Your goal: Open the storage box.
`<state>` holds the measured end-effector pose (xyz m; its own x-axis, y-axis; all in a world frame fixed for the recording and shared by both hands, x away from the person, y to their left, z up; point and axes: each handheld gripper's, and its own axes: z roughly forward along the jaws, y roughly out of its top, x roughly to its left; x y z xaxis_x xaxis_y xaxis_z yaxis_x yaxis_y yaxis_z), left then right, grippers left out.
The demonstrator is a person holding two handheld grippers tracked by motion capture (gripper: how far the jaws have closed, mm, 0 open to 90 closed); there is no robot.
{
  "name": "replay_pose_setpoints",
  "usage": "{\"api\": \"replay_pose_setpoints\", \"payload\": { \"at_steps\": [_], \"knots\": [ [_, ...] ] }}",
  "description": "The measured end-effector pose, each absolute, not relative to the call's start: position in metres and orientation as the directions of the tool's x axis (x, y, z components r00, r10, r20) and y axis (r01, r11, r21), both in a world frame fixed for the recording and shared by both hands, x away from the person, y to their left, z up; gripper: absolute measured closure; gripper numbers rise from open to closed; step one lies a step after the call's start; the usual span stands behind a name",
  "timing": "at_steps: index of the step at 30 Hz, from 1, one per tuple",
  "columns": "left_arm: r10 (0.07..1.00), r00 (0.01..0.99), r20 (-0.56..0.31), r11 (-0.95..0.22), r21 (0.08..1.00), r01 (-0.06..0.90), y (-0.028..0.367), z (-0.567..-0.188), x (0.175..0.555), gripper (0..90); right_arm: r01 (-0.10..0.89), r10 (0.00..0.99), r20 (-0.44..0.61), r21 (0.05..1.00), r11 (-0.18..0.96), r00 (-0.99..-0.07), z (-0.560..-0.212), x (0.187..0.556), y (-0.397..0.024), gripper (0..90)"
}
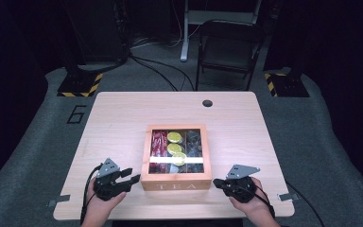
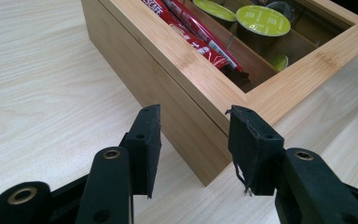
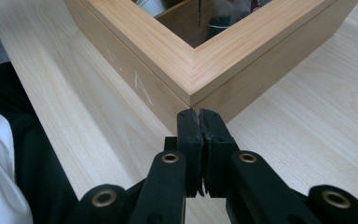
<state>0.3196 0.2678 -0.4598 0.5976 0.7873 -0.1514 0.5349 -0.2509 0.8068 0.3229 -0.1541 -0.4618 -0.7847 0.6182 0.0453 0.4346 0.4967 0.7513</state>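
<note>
The wooden tea box [image 1: 176,181] was seen near the table's [image 1: 113,118] near edge, between the grippers. The left gripper [image 2: 193,133] was spread, empty, at its near-left corner; the right gripper [image 3: 199,116] was pressed together at the near-right corner. The box was judged rigid, fairly heavy, its glazed lid fragile; the wooden frame would be gripped.

Left gripper [image 2: 193,140] jaws apart, astride the near corner of the wooden box [image 2: 177,88], seemingly not touching.

Bamboo tea box [image 1: 176,181], sq., glass-window lid shut, "TEA" on front; sits flat, table centre-front; red sachets [image 1: 159,143], green-lidded pods [image 1: 174,137] inside.
</note>
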Motion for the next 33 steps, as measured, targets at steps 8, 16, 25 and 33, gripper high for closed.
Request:
{"api": "replay_pose_setpoints", "payload": {
  "at_steps": [8,16,25,33],
  "knots": [
    [0.789,0.594,-0.155,-0.248,0.805,0.539,0.2691,-0.4607,0.3202,54.1,0.449,0.618,0.069,0.749,0.486,-0.783,-0.466,0.3282,-0.1525,87.1],
    [0.79,0.591,-0.16,-0.242,0.805,0.541,0.2696,-0.461,0.3208,53.8,0.468,0.617,0.097,0.745,0.475,-0.781,-0.4663,0.3279,-0.1523,87.2],
    [0.789,0.593,-0.16,-0.243,0.805,0.541,0.2703,-0.4613,0.3187,53.8,0.452,0.602,0.088,0.748,0.485,-0.793,-0.4666,0.3292,-0.1513,86.7],
    [0.781,0.604,-0.16,-0.245,0.811,0.531,0.2697,-0.4605,0.3128,53.4,0.454,0.612,0.093,0.758,0.468,-0.785,-0.4635,0.3289,-0.1499,86.3]
  ]
}}
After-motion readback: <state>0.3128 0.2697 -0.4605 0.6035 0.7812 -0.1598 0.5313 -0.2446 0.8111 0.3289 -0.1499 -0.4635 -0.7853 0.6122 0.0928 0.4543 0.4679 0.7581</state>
